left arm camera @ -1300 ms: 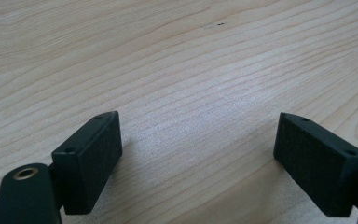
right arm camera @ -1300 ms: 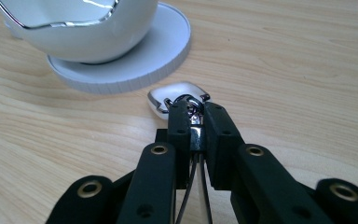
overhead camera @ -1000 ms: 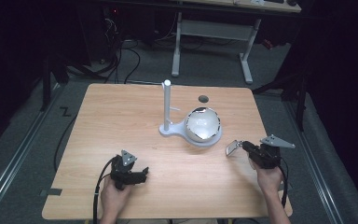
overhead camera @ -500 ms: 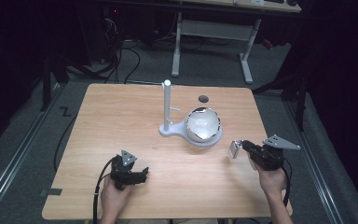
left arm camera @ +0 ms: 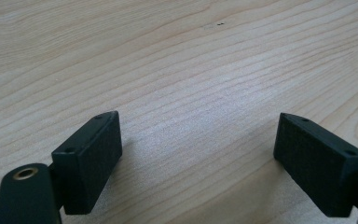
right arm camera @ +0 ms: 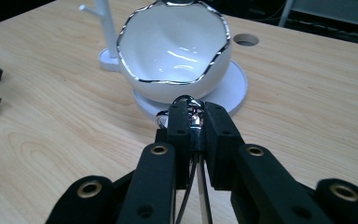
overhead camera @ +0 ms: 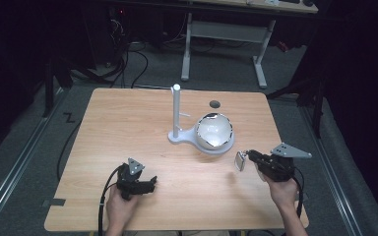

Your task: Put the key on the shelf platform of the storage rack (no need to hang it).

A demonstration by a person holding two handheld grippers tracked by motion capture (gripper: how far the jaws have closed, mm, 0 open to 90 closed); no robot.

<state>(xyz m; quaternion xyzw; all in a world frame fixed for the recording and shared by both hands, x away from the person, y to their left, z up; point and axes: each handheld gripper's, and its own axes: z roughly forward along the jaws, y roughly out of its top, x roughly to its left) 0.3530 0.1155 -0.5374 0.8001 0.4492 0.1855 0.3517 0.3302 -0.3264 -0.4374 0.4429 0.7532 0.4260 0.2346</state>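
Left gripper [overhead camera: 150,183] rests low on the pale wooden counter [overhead camera: 128,128] at its near left, fingers [left arm camera: 87,161] spread wide, bare wood grain between them, nothing held.

Right gripper [overhead camera: 240,160] near the counter's right edge, held in the person's right hand [overhead camera: 281,189], pointing left. Its fingers [right arm camera: 179,128] are clenched on a small shiny metal piece [right arm camera: 193,116], thin and silvery, with a rounded top poking out above the pads; in the high view it shows as a small bright flat bit [overhead camera: 239,161] at the tips. What it is exactly I cannot tell.

Just beyond the tips: white ceramic bowl with a dark wavy rim [right arm camera: 175,44], tilted toward the gripper, sitting on the round white base [right arm camera: 233,88].

Behind, a white upright post with side pegs [overhead camera: 176,110] rises from the same base.

Farther back, a small round dark hole [overhead camera: 214,104] in the counter.
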